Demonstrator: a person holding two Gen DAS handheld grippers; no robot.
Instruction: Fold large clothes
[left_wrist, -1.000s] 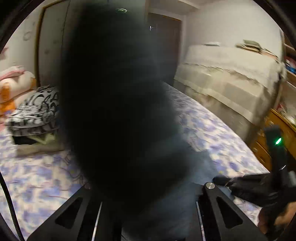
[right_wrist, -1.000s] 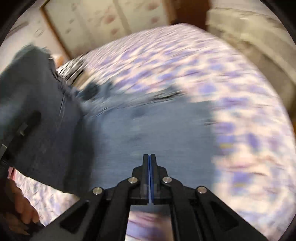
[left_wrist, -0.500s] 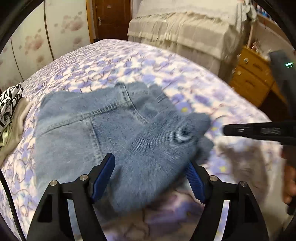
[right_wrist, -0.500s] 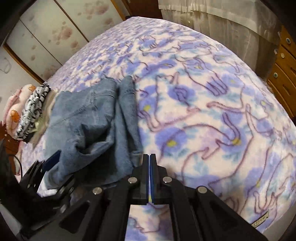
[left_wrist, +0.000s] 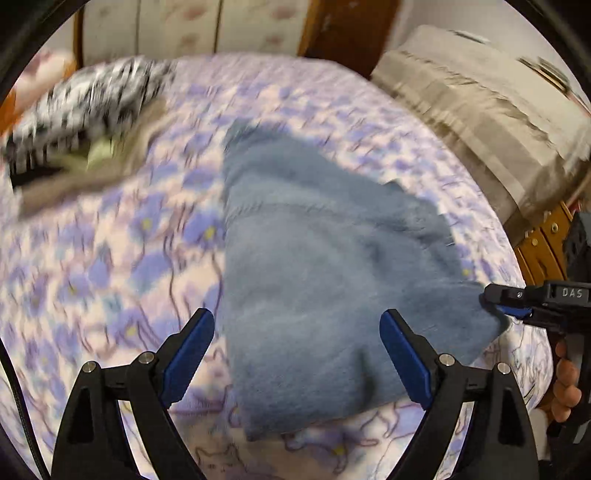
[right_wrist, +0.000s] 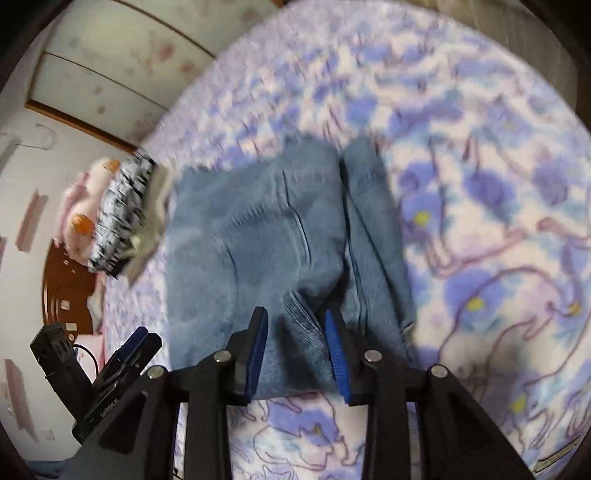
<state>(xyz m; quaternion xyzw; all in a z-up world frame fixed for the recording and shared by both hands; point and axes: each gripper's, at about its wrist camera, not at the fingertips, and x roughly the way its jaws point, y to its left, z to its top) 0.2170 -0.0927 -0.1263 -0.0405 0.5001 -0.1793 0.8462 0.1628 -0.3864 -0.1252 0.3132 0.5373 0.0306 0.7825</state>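
Note:
A pair of blue jeans (left_wrist: 325, 258) lies folded in a bundle on the purple flowered bedspread (left_wrist: 110, 277). My left gripper (left_wrist: 295, 325) hovers over the bundle's near end. Its jaws are opening wide, the denim lies below and between them, and the pads do not touch it. In the right wrist view the jeans (right_wrist: 258, 240) fill the middle. My right gripper (right_wrist: 295, 321) is over their near edge with its jaws opening. A ridge of denim sits between the jaws, which do not press on it. The right gripper (left_wrist: 506, 306) reaches the bundle's right corner.
A stack of black-and-white patterned clothes (left_wrist: 85, 103) lies at the far left of the bed, with a pink plush toy (right_wrist: 81, 206) beside it. A beige-covered piece of furniture (left_wrist: 480, 110) and a wooden drawer unit (left_wrist: 543, 240) stand off the right side.
The left gripper let go of the denim it held up in front of the lens and opened wide. The jeans dropped onto the bed. The right jaws, shut before, have parted.

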